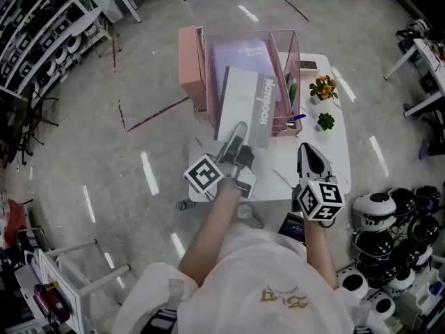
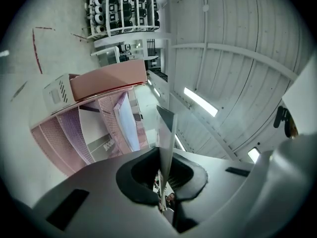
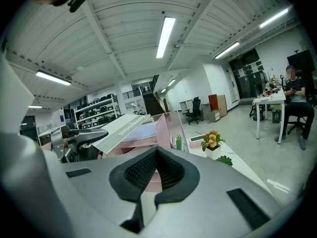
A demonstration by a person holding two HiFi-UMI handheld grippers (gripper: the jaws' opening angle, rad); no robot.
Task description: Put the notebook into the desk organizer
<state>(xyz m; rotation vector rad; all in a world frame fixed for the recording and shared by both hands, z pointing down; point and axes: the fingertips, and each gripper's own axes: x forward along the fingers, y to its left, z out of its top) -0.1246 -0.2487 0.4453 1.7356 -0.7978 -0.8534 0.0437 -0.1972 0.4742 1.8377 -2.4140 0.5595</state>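
White table (image 1: 334, 169) holds a pink organizer (image 1: 203, 68). The left claw (image 1: 240, 129) pinches the notebook (image 1: 243, 103) by its near edge; it points long-ways away, far end maybe inside the organizer. The right claw (image 1: 309, 152) is closed, empty.

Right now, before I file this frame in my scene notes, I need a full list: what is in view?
table: one, white, middle of the floor.
desk organizer: one, pink mesh, far side of the table.
notebook: one, grey, tilted over the desk organizer.
second notebook: one, lilac, inside the desk organizer.
pens: a few, green and blue, the organizer's right compartment.
flowering plant: one, orange and yellow, on the table right of the organizer.
green plant: one, small, just nearer than the flowering plant.
left hand-held gripper: one, grey, shut on the notebook's near edge.
right hand-held gripper: one, grey, shut and empty, over the table's near right.
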